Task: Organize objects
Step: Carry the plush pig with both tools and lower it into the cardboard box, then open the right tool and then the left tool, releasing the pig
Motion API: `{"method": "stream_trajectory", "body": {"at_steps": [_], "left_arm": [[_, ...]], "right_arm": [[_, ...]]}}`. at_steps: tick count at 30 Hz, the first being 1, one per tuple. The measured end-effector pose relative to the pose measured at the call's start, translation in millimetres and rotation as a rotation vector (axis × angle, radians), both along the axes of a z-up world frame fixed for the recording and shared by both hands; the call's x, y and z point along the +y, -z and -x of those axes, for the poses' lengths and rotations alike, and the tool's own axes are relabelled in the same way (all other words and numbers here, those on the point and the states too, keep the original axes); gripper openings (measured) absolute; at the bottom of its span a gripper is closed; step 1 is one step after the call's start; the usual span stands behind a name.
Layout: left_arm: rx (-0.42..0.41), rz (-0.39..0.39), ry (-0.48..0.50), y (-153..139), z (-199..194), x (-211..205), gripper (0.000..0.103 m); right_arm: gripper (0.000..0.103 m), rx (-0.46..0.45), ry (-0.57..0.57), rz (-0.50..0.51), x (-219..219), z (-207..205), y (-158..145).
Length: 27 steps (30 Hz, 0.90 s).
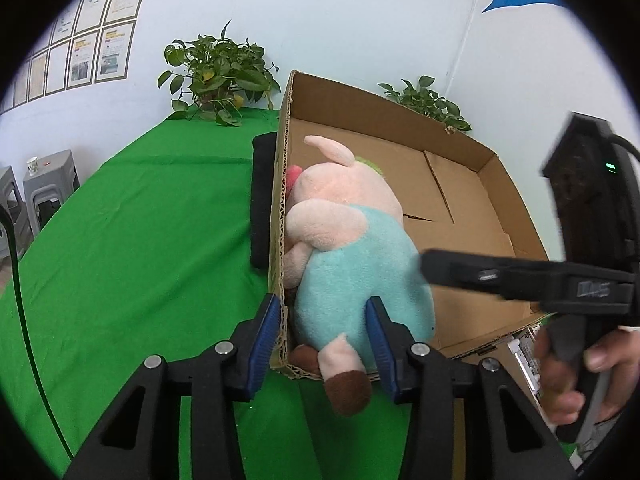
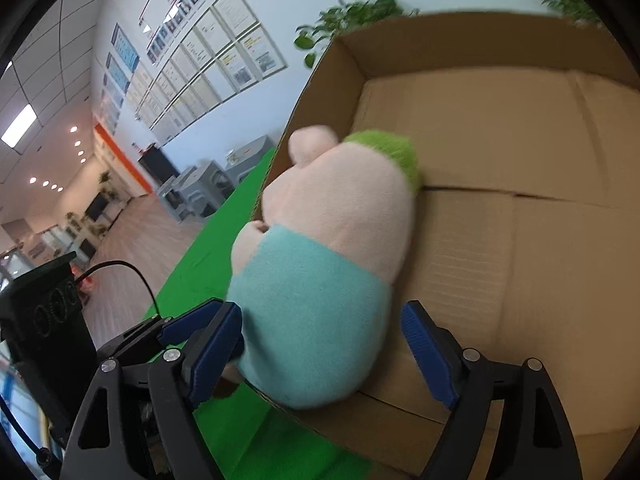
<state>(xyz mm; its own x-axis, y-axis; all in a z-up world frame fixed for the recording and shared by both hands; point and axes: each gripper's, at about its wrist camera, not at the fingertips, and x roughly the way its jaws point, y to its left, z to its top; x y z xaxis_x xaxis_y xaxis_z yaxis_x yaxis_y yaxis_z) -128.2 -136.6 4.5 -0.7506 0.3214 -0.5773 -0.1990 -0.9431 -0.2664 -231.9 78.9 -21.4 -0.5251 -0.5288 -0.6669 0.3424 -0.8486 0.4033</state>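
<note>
Seating the plush in the box.
Plush lies against the box's near-left wall, a leg overhanging; left gripper straddles wall and plush, grip uncertain; right gripper released. Tuck the leg inside.

No writing can be read with certainty. The right gripper carries raised lettering on its black body, too blurred to make out. The framed sheets on the wall hold lines of print and small photos, all too small to read; in the right wrist view the same sheets are no clearer. A white label below the box's near corner shows dark marks that cannot be deciphered.
</note>
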Motion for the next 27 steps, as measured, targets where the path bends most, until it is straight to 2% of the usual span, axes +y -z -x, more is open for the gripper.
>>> {"method": "stream_trajectory", "body": {"at_steps": [4, 7, 11, 13, 14, 16, 17, 18, 19, 20, 22, 27], "left_arm": [[0.005, 0.003, -0.001, 0.2, 0.6, 0.5, 0.043], [-0.003, -0.006, 0.001, -1.1, 1.6, -0.3, 0.043], [-0.001, -0.002, -0.002, -2.0, 1.4, 1.3, 0.041], [-0.007, -0.024, -0.011, -2.0, 1.9, -0.4, 0.04], [-0.009, -0.027, -0.015, -2.0, 1.6, -0.4, 0.04], [-0.005, -0.022, -0.017, -1.9, 0.4, 1.3, 0.04], [-0.002, -0.019, -0.017, -1.8, -0.4, 1.9, 0.04], [0.001, -0.019, -0.017, -1.7, -1.3, 1.9, 0.039], [0.0, -0.023, -0.017, -1.4, -1.7, 1.7, 0.039], [0.0, -0.025, -0.019, -1.3, -2.4, 1.1, 0.038], [0.001, -0.032, -0.02, -0.7, -3.4, 0.2, 0.038], [0.0, -0.048, -0.031, 0.0, -5.0, 1.3, 0.038]], "right_arm": [[0.095, 0.097, 0.104, -0.018, 58.5, -39.8, -28.2], [0.098, 0.146, 0.26, -0.11, 123.1, -68.8, -40.6], [0.099, 0.111, 0.504, -0.251, 212.7, -84.2, -32.9], [0.097, 0.07, 0.575, -0.286, 247.8, -85.6, -20.1], [0.093, 0.047, 0.596, -0.294, 258.9, -84.7, -12.8], [0.076, 0.006, 0.601, -0.27, 275.4, -82.2, 2.8], [0.059, -0.014, 0.588, -0.267, 279.5, -80.4, 11.7], [0.037, -0.028, 0.576, -0.287, 278.0, -76.6, 18.1], [0.025, -0.03, 0.561, -0.32, 275.4, -72.4, 27.0], [0.006, -0.029, 0.548, -0.342, 270.9, -70.5, 34.6], [0.006, -0.004, 0.555, -0.37, 266.7, -75.3, 39.5], [0.003, 0.008, 0.565, -0.368, 263.5, -90.0, 41.2]]}}
